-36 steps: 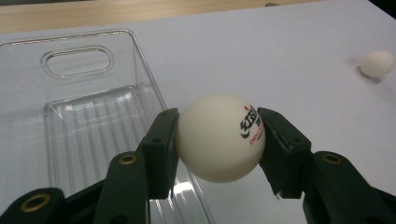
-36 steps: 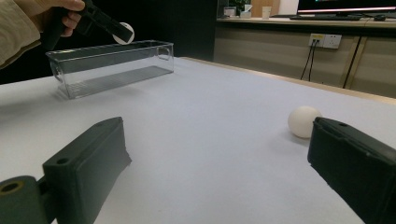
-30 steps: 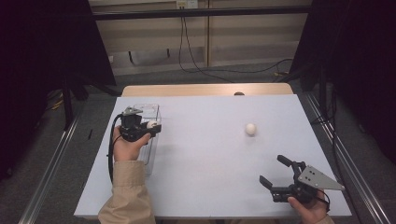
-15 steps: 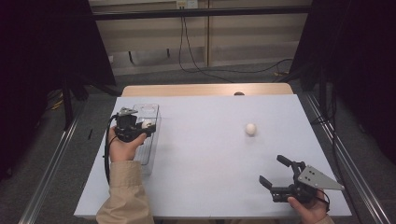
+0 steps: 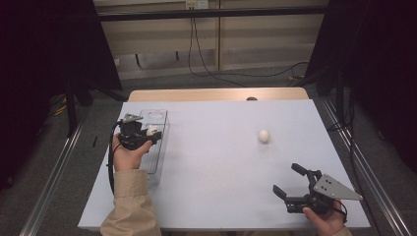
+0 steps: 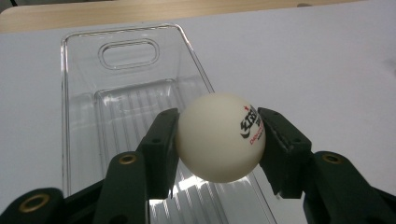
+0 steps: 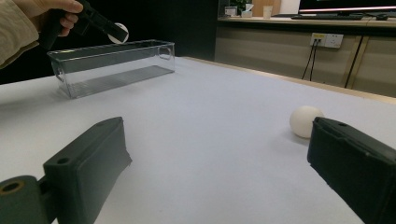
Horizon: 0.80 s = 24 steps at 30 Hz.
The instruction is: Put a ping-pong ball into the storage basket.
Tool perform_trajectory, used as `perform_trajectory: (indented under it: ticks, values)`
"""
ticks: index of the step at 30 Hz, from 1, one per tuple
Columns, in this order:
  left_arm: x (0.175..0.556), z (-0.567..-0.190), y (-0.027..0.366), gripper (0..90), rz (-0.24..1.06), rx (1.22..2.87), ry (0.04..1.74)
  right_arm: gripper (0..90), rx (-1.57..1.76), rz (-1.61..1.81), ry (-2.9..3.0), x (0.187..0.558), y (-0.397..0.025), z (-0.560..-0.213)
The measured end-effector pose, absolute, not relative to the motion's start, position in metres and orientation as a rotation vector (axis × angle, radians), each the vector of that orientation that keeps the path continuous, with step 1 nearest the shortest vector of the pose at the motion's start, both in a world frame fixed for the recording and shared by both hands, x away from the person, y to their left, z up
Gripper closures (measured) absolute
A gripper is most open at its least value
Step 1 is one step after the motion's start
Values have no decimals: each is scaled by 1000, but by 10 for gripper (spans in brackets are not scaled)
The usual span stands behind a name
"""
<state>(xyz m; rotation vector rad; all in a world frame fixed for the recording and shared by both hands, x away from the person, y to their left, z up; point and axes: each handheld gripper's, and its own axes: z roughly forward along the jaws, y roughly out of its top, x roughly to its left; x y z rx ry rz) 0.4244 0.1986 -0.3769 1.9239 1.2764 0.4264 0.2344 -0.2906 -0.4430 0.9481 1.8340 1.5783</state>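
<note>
White ball (image 6: 219,136), matte, off-white, round, clamped between both jaws of the left claw (image 6: 217,140), held above the clear plastic bin (image 6: 88,93) near the tabletop's left edge. Printed on the ball's side: a small red star or cross mark, a bold dark logo, and a line of red lettering beneath, too small and curved away to read with certainty.

Bin: transparent, long and narrow, ribbed floor, oval handle cut-out in the far end wall, nothing seen lying inside. Seen from the right claw's camera as a see-through box (image 7: 112,65) with the held ball (image 7: 119,31) just over its upper rim and a hand (image 7: 51,14) in a tan sleeve behind it.

Second ball (image 5: 264,136), same off-white, resting alone on the white tabletop (image 5: 221,162) toward the right side, well apart from the bin; no print visible on it in either view (image 7: 306,120).

Right claw (image 5: 290,184) spread wide, gripping nothing, low near the tabletop's front right corner, grey three-cornered plate on top.
</note>
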Motion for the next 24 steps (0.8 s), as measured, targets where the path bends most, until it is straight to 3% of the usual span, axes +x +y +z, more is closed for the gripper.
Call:
perform_trajectory:
  ticks: [14, 16, 24]
  values:
    - [425, -383, 207, 502, 458, 1915, 1316, 42, 949, 1578, 1834, 235, -291, -443]
    - [425, -382, 207, 454, 469, 1919, 1319, 42, 948, 1577, 1834, 235, -291, -443]
    - [425, -380, 201, 395, 465, 1924, 1304, 42, 943, 1578, 1835, 235, -291, -443]
